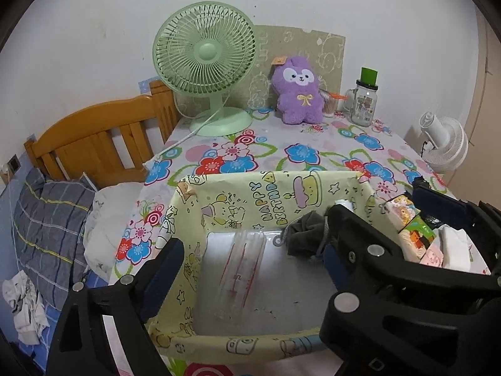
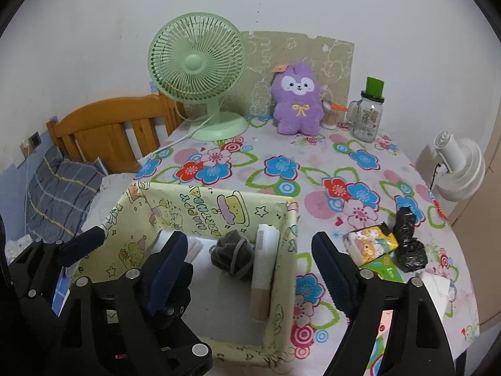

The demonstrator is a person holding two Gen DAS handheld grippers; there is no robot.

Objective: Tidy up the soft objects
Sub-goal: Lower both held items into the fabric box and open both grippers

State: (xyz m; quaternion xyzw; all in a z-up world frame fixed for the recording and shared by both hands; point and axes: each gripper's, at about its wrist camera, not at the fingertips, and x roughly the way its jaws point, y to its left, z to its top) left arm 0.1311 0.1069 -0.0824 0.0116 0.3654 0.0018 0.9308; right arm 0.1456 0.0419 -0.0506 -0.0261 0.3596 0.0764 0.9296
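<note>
A yellow "Happy Birthday" paper-covered box (image 1: 219,200) (image 2: 283,269) stands on the flowered table. Inside lie a grey drawstring pouch (image 1: 308,232) (image 2: 231,250), a clear plastic bag (image 1: 241,269) and a white roll (image 2: 264,263) against the right wall. My left gripper (image 1: 250,250) is open over the box, empty. My right gripper (image 2: 247,260) is open and empty, straddling the box's right wall. Right of the box lie tissue packs (image 2: 371,244) (image 1: 407,219), a crumpled black bag (image 2: 407,241) and white tissue (image 2: 438,285). A purple plush toy (image 2: 297,100) (image 1: 299,94) sits at the back.
A green desk fan (image 1: 205,65) (image 2: 197,72) and a glass jar with a green lid (image 2: 369,112) stand at the table's back. A white fan (image 2: 460,169) is off the right edge. A wooden bed with a plaid pillow (image 1: 50,228) lies to the left.
</note>
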